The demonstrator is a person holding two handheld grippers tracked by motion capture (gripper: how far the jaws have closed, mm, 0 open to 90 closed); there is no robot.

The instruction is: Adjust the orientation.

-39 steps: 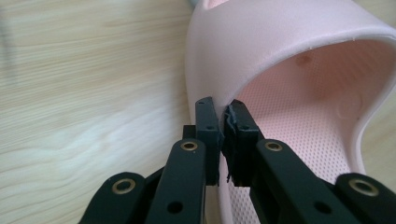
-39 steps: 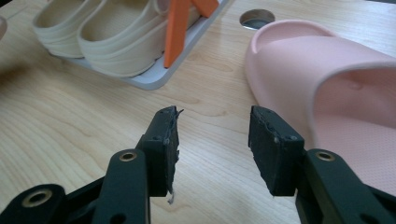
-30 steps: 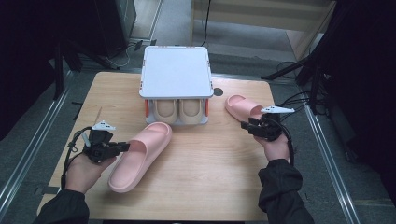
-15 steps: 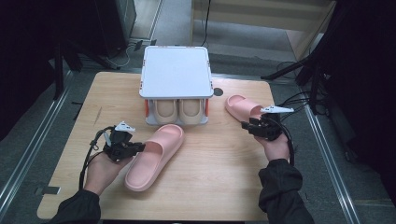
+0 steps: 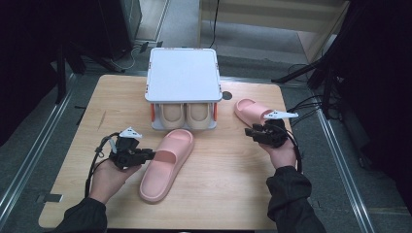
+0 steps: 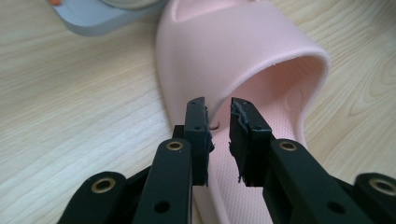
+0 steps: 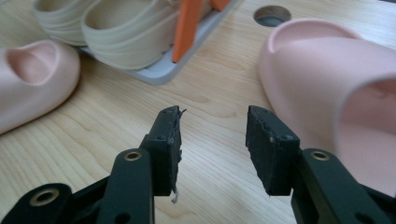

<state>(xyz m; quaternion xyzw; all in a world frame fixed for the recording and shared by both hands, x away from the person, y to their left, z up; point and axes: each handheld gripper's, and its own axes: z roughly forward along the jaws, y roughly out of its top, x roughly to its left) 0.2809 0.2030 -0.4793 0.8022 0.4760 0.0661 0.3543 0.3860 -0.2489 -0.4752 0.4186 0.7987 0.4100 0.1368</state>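
Soft pink slipper (image 5: pixel 166 163) lying flat on the counter (image 5: pixel 223 184), just in front of the grey shoe rack (image 5: pixel 183 87), toe toward it. Smooth moulded foam by the look: light, springy, a bit slick; best pinched at the strap's edge. Left tongs (image 6: pixel 218 122) just been opening, now a narrow gap at the strap mouth, gripping nothing. Right tongs (image 7: pixel 212 126) parted wider, empty, beside the second pink slipper (image 7: pixel 327 79) right of the rack.

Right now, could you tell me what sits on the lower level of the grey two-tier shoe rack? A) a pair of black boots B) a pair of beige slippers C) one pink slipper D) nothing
B: two beige slippers sit side by side under the grey two-tier shoe rack's top shelf, while both pink slippers lie on the table.
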